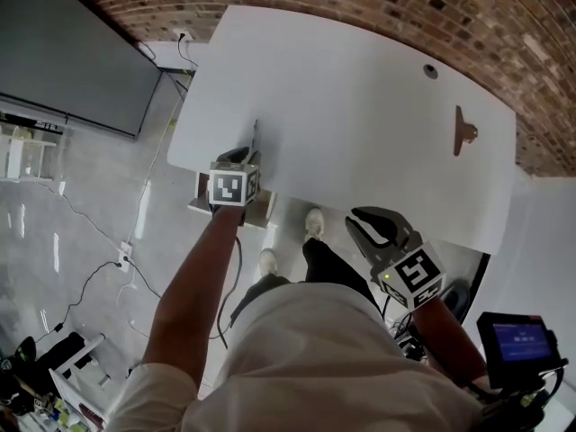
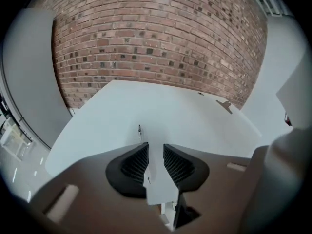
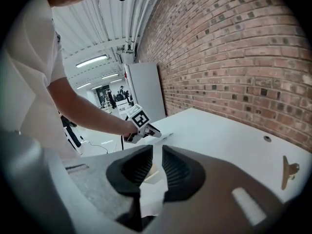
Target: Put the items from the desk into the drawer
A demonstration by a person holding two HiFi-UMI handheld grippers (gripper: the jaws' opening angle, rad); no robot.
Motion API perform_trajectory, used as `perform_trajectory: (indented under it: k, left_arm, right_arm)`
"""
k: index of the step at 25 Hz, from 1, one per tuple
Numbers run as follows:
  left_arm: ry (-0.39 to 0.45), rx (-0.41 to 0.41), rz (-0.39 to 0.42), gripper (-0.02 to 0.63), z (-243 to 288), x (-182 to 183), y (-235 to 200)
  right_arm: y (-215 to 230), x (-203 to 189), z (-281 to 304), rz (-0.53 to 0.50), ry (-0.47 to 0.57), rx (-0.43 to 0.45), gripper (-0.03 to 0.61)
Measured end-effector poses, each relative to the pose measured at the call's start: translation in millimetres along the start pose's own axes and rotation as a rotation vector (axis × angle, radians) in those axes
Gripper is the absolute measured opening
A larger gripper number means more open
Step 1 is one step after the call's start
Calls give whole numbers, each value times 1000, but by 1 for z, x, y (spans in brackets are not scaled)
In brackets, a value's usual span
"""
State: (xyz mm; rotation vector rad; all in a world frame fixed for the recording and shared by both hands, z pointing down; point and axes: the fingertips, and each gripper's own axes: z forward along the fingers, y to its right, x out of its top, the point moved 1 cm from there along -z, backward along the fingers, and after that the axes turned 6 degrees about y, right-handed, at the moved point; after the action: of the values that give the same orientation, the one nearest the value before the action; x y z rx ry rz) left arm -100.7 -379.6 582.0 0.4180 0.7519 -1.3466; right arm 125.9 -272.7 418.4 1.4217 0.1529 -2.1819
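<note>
White tabletop (image 1: 360, 106) is carrying two things: a thin pen (image 1: 256, 137) near the front edge and a brown clip-like item (image 1: 463, 131) well apart, over by the brick wall. Nothing picked yet, so I'm reading this as the approach to the first pick.

Left hand-held gripper (image 1: 241, 156) is hovering at the tabletop edge, pointing along the pen, which is lying just ahead of the tips (image 2: 140, 129). Jaws are standing a little apart with only bare tabletop showing between them.

Right hand-held gripper (image 1: 364, 223) is hanging off the front edge near my body. Jaws a little apart too, nothing gripped.

Drawer (image 1: 261, 212) looks to be sitting open directly under the left hand-held gripper; I can't see inside it.

Next move as I'm judging it: push left forward, straddle the pen – it's thin and flat on the surface, so tips need to be going right down to the tabletop before closing.
</note>
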Motion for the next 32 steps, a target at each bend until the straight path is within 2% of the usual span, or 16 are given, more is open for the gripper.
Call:
perform_trajectory:
  k: [6, 17, 19, 20, 32]
  left_arm:
    - [-72, 57, 18, 97, 46, 3, -16]
    - [-180, 90, 26, 97, 57, -20, -37]
    - [-195, 77, 18, 74, 58, -19, -34]
    - [-198, 72, 15, 51, 59, -19, -32]
    - [-132, 41, -26, 49, 42, -18, -24]
  right_arm:
    - [36, -7, 7, 33, -34, 17, 48]
    - [42, -6, 12, 65, -51, 5, 48]
    - [44, -7, 15, 72, -53, 5, 48]
    - [44, -8, 15, 74, -54, 6, 48]
    - [33, -9, 21, 70, -58, 16, 48]
